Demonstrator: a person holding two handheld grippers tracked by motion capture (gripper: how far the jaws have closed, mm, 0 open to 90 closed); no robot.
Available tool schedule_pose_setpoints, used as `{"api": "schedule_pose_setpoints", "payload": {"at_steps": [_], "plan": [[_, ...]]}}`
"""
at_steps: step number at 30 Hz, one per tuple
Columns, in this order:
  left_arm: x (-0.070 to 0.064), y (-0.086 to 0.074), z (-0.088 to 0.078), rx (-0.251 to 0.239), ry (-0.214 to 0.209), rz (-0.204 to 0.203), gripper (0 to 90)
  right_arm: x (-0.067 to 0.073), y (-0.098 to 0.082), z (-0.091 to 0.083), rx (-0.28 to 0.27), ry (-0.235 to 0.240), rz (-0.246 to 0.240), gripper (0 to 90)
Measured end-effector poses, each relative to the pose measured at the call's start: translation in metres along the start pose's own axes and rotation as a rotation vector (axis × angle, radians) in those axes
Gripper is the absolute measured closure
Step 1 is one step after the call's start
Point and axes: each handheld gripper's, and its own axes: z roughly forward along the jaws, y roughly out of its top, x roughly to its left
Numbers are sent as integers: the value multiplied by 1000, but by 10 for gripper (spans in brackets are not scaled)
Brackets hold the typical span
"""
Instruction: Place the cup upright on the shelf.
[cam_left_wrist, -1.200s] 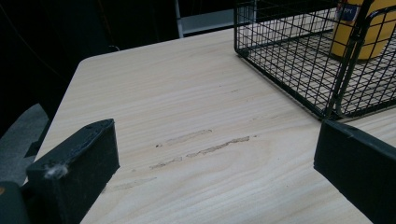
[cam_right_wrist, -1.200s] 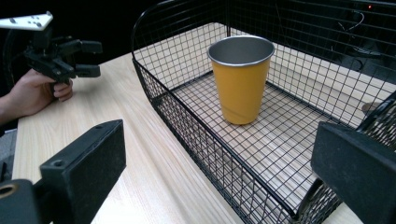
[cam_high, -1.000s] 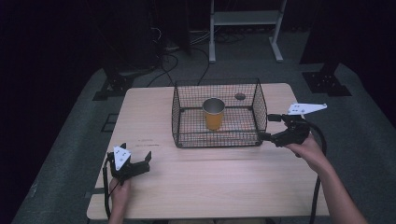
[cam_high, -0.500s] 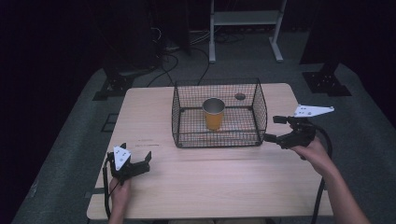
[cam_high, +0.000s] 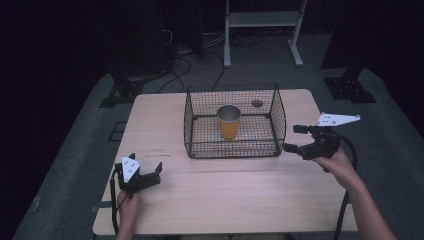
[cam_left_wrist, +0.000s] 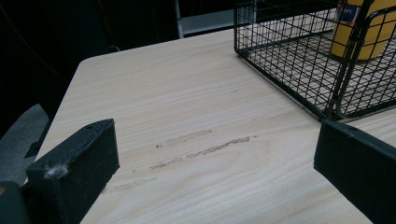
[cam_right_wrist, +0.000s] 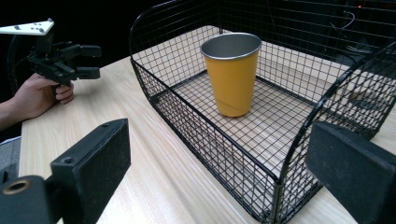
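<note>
A black wire basket (cam_high: 232, 145) stands in the middle of the wooden table (cam_high: 225, 190). Inside it, an orange cup (cam_high: 228, 122) with a silver rim stands upright. My right gripper (cam_high: 291, 138) hovers open just off the basket's right end, with nothing between its jaws. In the right gripper view the right gripper (cam_right_wrist: 219, 154) faces the basket's (cam_right_wrist: 187, 116) corner and the cup (cam_right_wrist: 233, 74). My left gripper (cam_high: 146, 162) rests open near the table's front left. In the left gripper view the left gripper (cam_left_wrist: 215, 140) frames bare wood, with the basket (cam_left_wrist: 299, 60) and cup (cam_left_wrist: 359, 28) at upper right.
A small round dark hole (cam_high: 257, 103) sits in the tabletop behind the basket. Beyond the table are a white metal stand (cam_high: 262, 20), dark stand bases and cables on grey floor. The left gripper (cam_right_wrist: 95, 60), held in a hand, shows far left in the right gripper view.
My right gripper has drifted slightly to the right, away from the basket's end. The left gripper, the basket and the cup have stayed put.
</note>
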Motion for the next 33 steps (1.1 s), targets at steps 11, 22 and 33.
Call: {"api": "schedule_pose_setpoints", "payload": {"at_steps": [11,22,33], "plan": [[0,0,0,2,0,2,0,0,0,3,7,8,8,58],[-1,-1,3,33,18,1,0,1,-7,14,37,50,23,58],[-1,0,2,19,13,9,0,9,-8,15,-1,46,-14,58]]}}
